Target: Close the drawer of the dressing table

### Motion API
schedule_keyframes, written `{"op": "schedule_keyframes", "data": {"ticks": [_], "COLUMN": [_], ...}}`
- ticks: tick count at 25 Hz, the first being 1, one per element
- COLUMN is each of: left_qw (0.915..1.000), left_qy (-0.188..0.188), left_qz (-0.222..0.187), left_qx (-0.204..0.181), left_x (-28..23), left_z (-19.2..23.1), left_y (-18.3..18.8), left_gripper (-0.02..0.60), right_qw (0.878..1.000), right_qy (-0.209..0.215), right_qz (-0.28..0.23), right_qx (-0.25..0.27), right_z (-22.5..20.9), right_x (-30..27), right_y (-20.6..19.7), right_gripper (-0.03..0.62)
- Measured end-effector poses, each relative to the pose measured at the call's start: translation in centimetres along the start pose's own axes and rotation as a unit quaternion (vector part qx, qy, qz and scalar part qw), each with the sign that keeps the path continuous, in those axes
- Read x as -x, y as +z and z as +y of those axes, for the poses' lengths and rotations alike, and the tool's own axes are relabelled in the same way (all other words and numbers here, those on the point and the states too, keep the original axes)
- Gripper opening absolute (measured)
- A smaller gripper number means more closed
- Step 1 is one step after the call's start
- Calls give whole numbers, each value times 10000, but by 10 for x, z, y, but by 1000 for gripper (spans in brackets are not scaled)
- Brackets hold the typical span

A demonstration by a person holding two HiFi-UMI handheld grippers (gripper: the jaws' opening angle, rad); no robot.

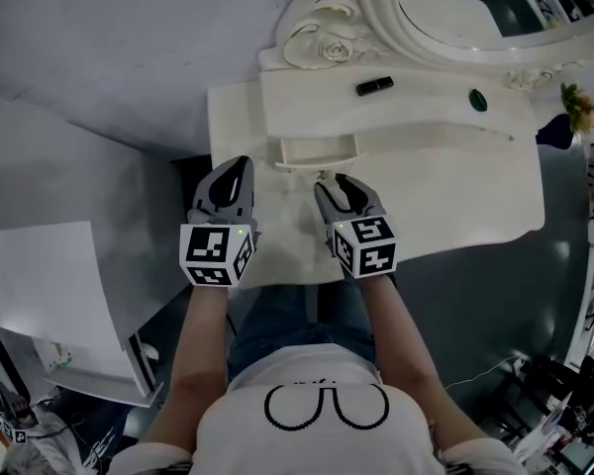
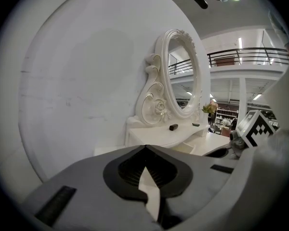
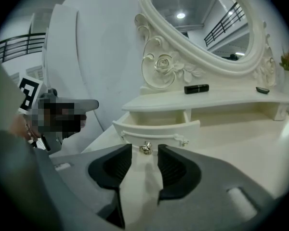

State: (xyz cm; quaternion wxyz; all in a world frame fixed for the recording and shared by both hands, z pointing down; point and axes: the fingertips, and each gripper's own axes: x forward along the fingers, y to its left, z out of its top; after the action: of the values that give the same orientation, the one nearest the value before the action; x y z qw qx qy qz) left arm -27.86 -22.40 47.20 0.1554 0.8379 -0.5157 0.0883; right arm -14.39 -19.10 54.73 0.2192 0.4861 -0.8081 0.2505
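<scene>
The left tongs were held just left of the drawer and slightly nearer the person. Their jaws were brought together at the tips, and nothing was seen between them. The drawer itself was found standing open, drawn out from under the raised shelf of the bench.

The right tongs were held directly in front of the drawer and pointed at its front. Their jaws were kept a narrow way apart. The small metal knob at the middle of the drawer front was seen just beyond the gap, and no pad was pressed on it.

Behind the drawer, an oval mirror in a carved frame was seen. Behind the drawer and to its right, a black tube was laid on the shelf. Further right of the drawer, a small dark green thing was seen, and flowers beyond it.
</scene>
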Motion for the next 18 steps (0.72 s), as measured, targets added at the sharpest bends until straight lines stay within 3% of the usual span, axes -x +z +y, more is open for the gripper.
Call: {"op": "schedule_keyframes", "data": {"ticks": [9,18], "left_qw": [9999,9998], "left_qy": [-20,49], "left_qz": [72,4], "left_qx": [85,210], "left_x": [-4,-6], "left_z": [8,14], "left_y": [-11,-12], "left_gripper": [-2,-2], "right_qw": [9997,9996], "right_qy": [-147,-106], "right_qz": [169,213], "right_qx": [70,138], "right_z": [-1,0], "right_x": [-22,-22], "right_y": [-13,-10], "right_gripper": [103,100]}}
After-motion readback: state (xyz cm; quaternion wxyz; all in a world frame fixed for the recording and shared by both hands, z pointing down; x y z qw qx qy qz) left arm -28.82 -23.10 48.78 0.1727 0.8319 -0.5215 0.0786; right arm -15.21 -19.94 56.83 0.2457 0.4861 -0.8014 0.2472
